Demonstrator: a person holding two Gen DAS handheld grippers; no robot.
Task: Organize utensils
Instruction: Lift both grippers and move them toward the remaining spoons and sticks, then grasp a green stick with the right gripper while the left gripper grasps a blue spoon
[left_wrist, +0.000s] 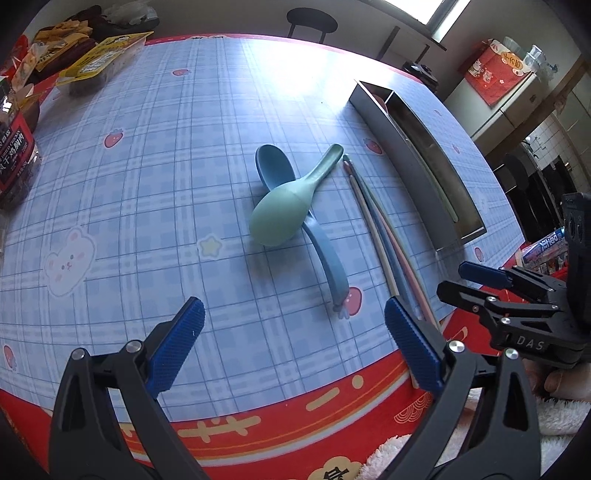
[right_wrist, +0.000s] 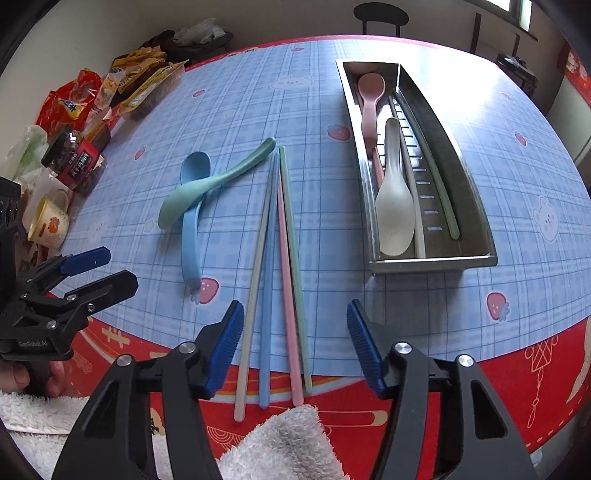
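Both grippers spread, holding nothing.
I see 4 chopsticks overhanging the near table edge; my right gripper could knock them off.

Bright window glare on tablecloth; sharp focus, fisheye-bent edges

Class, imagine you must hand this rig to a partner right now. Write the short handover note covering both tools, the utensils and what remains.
Left tool: open, empty, above the near table edge.
Right tool: open, empty, over the near ends of the four chopsticks.
Done: the metal tray already holds a pink spoon, a white spoon and two chopsticks.
Left: the green spoon lying across the blue spoon, plus the four loose chopsticks, go into the tray.
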